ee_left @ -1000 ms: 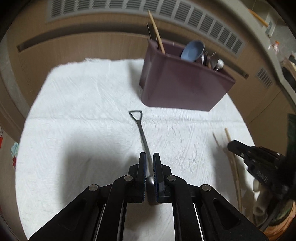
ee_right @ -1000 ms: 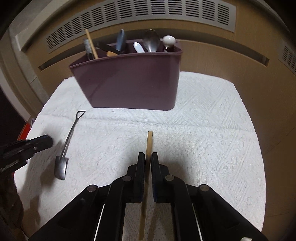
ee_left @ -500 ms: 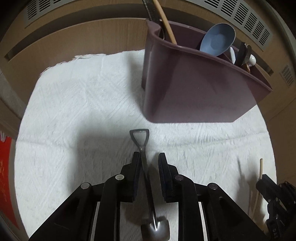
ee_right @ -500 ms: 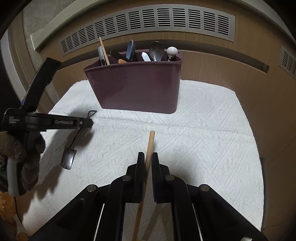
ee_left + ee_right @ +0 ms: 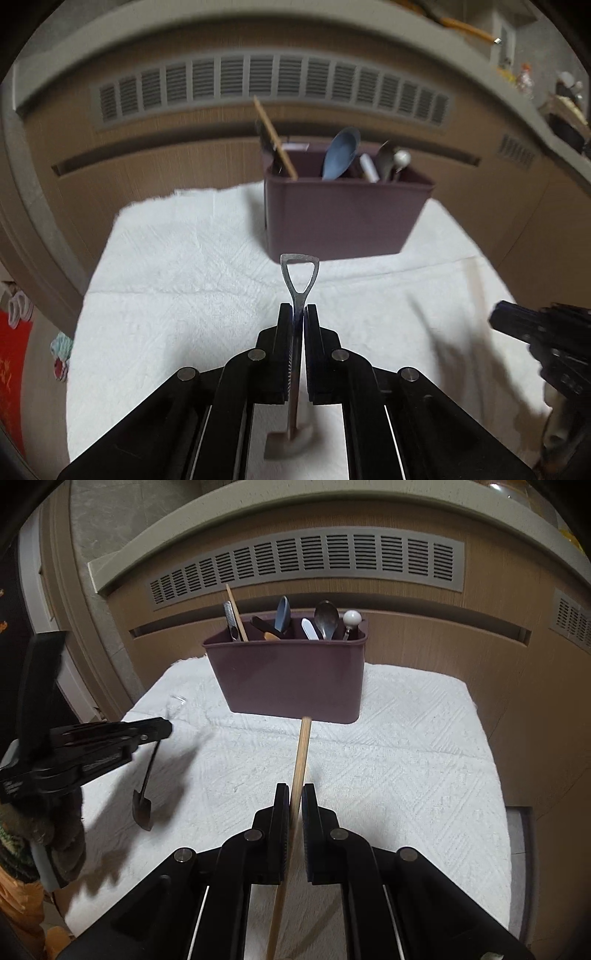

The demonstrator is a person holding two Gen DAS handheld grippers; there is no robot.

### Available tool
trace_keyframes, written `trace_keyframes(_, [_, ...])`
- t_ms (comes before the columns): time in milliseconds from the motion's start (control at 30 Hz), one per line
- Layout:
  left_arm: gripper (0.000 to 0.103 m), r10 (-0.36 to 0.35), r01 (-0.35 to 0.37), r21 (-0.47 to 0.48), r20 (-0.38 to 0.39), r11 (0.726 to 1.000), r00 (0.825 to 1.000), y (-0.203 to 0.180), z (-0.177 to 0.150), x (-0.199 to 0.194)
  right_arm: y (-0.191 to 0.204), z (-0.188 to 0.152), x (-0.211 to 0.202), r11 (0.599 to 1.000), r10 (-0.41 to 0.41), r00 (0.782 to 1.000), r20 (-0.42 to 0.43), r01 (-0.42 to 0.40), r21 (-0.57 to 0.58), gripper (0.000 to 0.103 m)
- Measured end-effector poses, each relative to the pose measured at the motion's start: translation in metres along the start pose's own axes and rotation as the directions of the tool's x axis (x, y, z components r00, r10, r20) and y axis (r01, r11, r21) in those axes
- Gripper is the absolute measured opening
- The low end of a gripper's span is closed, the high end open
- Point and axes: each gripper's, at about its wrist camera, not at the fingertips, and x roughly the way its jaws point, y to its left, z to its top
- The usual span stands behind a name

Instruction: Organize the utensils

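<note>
shovel spoon (image 5: 297,284) clamped in the just-closed left gripper (image 5: 298,314); right gripper (image 5: 294,797) pinches a chopstick (image 5: 300,757)

1. The chopstick (image 5: 295,794) runs off the bottom edge of the right wrist view; its lower end is cut off.
2. The bin (image 5: 291,675) wall hides the lower parts of the utensils standing in it.
3. The left wrist view is motion-blurred: the right claw (image 5: 496,319) shows only as a dark smear at the right edge.
4. The spoon (image 5: 295,295) shaft is hidden between the pads (image 5: 284,332).
</note>
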Motion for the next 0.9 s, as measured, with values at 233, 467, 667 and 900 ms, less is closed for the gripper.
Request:
trace_keyframes(233, [0.005, -0.071, 0.071, -0.003, 0.089, 0.997, 0.994, -0.01, 0.0, -0.064, 0.007, -0.002, -0.045, 0.999, -0.015, 0.997, 0.071, 0.017, -0.028, 0.007])
trace_keyframes(467, [0.006, -0.061, 0.063, -0.013, 0.098, 0.998, 0.993, -0.005, 0.0, -0.077, 0.0, 0.005, -0.014, 1.0, -0.014, 0.999, -0.045, 0.013, -0.029, 0.01])
trace_keyframes(667, [0.006, -0.07, 0.071, -0.036, 0.021, 0.997, 0.997, 0.008, -0.014, -0.05, -0.009, 0.002, 0.057, 0.998, -0.007, 0.976, -0.219, 0.02, 0.057, 0.011])
trace_keyframes(900, [0.007, -0.089, 0.082, -0.094, -0.075, 0.992, 0.993, 0.025, -0.033, -0.016, -0.001, 0.002, 0.081, 0.998, -0.042, 0.96, -0.276, 0.055, 0.041, 0.011])
